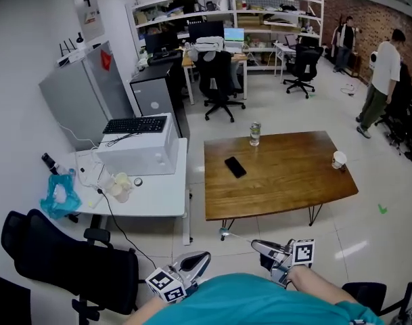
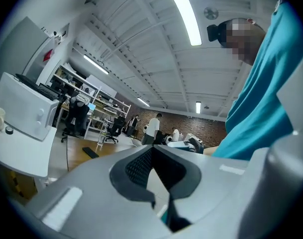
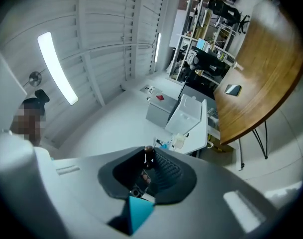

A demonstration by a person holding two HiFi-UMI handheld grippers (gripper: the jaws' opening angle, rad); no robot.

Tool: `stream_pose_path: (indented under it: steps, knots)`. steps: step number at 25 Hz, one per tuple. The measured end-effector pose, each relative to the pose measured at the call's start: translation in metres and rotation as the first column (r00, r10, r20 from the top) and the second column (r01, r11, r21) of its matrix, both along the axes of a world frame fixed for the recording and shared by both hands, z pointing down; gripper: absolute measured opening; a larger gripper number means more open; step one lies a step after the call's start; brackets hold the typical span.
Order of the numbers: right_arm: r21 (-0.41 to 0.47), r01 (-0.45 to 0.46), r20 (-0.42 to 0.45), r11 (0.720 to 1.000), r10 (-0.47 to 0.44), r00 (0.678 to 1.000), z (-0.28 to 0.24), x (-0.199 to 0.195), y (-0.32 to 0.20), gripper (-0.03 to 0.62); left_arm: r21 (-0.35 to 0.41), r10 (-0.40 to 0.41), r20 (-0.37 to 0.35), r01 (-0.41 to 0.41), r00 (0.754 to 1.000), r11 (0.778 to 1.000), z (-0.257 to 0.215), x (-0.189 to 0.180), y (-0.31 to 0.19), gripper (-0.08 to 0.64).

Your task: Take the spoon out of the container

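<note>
While the right claw [image 3: 150, 153] pinches what looks like the spoon [image 1: 238, 238] by its handle, bowl end poking out over the floor just short of the wooden table [image 1: 287, 178], the left claw [image 2: 152, 151] hangs beside it, pressed together and empty.

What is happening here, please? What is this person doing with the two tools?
A person in a teal shirt stands before a wooden table, a gripper in each hand. The right gripper is shut on a thin spoon, clear of any container. The left gripper is shut and empty. A jar, a phone and a paper cup sit on the table.
</note>
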State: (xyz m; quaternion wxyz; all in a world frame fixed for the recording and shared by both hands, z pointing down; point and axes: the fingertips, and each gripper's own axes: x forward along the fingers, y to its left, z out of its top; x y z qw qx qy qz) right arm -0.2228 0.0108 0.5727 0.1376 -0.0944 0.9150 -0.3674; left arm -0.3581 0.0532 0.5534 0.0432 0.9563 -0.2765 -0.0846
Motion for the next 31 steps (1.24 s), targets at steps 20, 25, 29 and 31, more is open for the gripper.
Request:
stream_pose_path:
  steps: [20,25,29,31]
  knots:
    - [-0.068,-0.026,0.019,0.997,0.028,0.999,0.002,0.028,-0.024,0.051,-0.020,-0.067,-0.037,0.066,0.997,0.998,-0.001,0.014,-0.015,-0.002]
    - [-0.084,-0.025,0.029,0.996,0.028,0.999,0.003,0.023,-0.022,0.051,-0.016,-0.068,-0.034,0.067,0.997,0.998,-0.001,0.009,-0.012,-0.002]
    - [-0.062,-0.023,0.026,0.998,0.025,0.999,0.003,0.020,-0.022,0.051,-0.004,-0.063,-0.026,0.063,0.998,0.998,0.001,0.008,-0.012,-0.002]
    - [-0.005,-0.018,0.011,1.000,0.018,1.000,-0.004,0.017,-0.022,0.051,-0.007,-0.065,-0.032,0.064,0.997,0.998,0.003,0.007,-0.014,-0.002]
